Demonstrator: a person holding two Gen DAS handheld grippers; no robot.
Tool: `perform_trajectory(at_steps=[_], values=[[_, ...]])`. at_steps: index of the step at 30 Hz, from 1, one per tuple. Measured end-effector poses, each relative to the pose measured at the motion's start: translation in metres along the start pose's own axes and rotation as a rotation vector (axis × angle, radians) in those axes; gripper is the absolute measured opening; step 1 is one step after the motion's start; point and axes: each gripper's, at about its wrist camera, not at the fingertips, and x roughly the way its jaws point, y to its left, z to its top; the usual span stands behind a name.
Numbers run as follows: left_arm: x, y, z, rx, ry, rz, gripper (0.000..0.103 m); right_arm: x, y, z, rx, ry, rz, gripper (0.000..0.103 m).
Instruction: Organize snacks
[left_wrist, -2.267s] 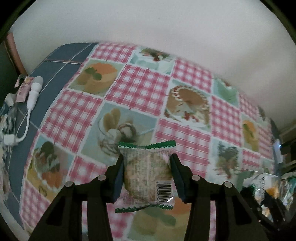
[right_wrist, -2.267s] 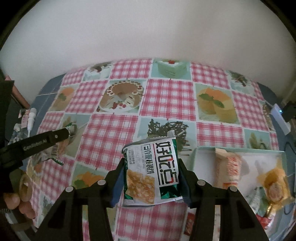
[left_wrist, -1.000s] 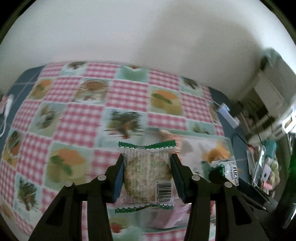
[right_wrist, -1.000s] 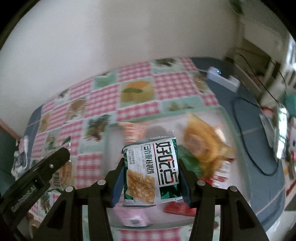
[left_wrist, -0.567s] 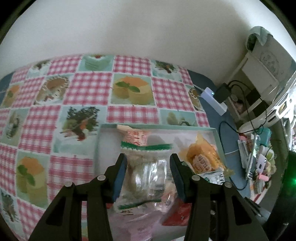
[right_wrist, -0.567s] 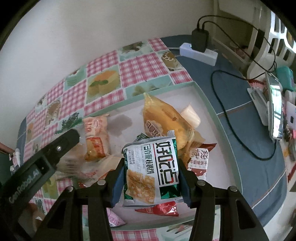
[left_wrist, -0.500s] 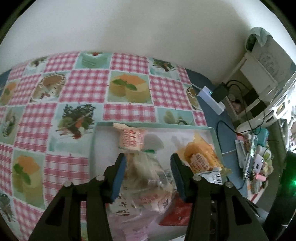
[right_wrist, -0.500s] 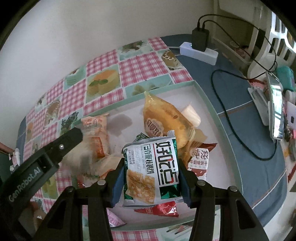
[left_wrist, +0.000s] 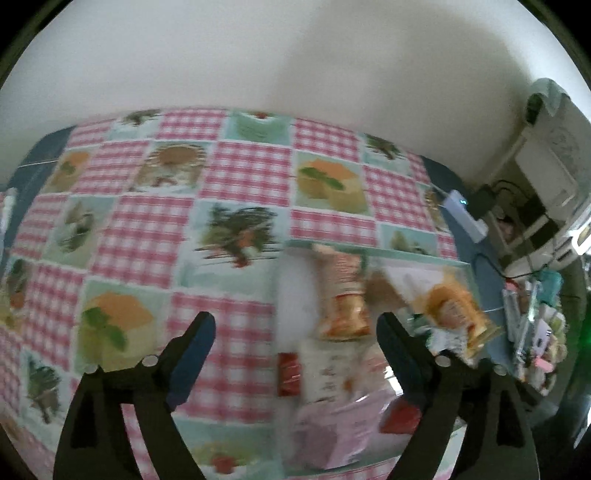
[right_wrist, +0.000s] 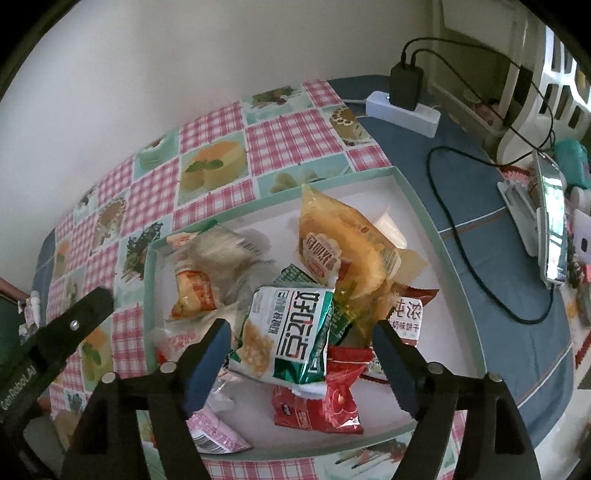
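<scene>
Right hand-held gripper (right_wrist: 301, 330): jaws spread wide, clamped on nothing, poised over the near part of the tray (right_wrist: 448, 254). Between and just beyond its fingertips lies the green-and-white snack packet (right_wrist: 286, 334), tilted, resting on top of the heap and touching neither finger. Under its near edge sits a red packet (right_wrist: 319, 404); a pink-and-white packet (right_wrist: 212, 430) lies at the near left, partly behind the left finger. To the right of the green packet is a white-and-red biscuit packet (right_wrist: 408, 314), and beyond it a large yellow bag (right_wrist: 341, 247) leans across the middle of the tray. At the left of the tray lie an orange-and-white packet (right_wrist: 194, 291) and, overlapping its far side, a clear wrapped snack (right_wrist: 225, 249), blurred. The tray stands on the checked tablecloth (right_wrist: 218, 147) of the tabletop, its right side over the blue cover. Far right, a white power strip (right_wrist: 404, 110) carries a black charger (right_wrist: 405, 85). Left hand-held gripper (left_wrist: 295, 325): jaws likewise wide apart and empty, above the left near edge of the tray (left_wrist: 417, 254); its view is motion-blurred, and the packets seen there cannot be told apart reliably beyond an orange-and-white one (left_wrist: 343, 295) and a yellow one (left_wrist: 456, 312). One of its arms (right_wrist: 55, 332) shows at the left edge of the right wrist view.
</scene>
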Motion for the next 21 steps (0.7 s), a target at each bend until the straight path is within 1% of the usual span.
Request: perform_trajectory(at_steps=[3, 4, 5, 7, 10, 13, 15, 21], values=[[-0.01, 0.011, -0.005, 0.003, -0.018, 0.036, 0.092, -0.004, 0.004, -0.005, -0.017, -0.018, 0.005, 0.085], [-0.014, 0.013, -0.007, 0.009, -0.026, 0.051, 0.092, -0.006, 0.005, -0.008, -0.018, -0.025, 0.011, 0.088], [-0.018, 0.015, -0.01, 0.014, -0.033, 0.064, 0.092, -0.007, 0.005, -0.011, -0.017, -0.027, 0.014, 0.095], [-0.026, 0.02, -0.017, 0.021, -0.042, 0.079, 0.092, -0.01, 0.007, -0.018, -0.016, -0.035, 0.014, 0.103], [-0.035, 0.027, -0.028, 0.011, -0.051, 0.081, 0.092, -0.017, 0.01, -0.028, -0.03, -0.055, 0.01, 0.103], [-0.047, 0.033, -0.038, 0.002, -0.079, 0.099, 0.092, -0.026, 0.012, -0.039, -0.037, -0.078, 0.013, 0.103], [-0.055, 0.036, -0.044, 0.005, -0.102, 0.131, 0.092, -0.032, 0.014, -0.045, -0.043, -0.093, 0.005, 0.103], [-0.071, 0.041, -0.063, 0.033, -0.127, 0.242, 0.092, -0.049, 0.016, -0.063, -0.061, -0.133, -0.003, 0.103]])
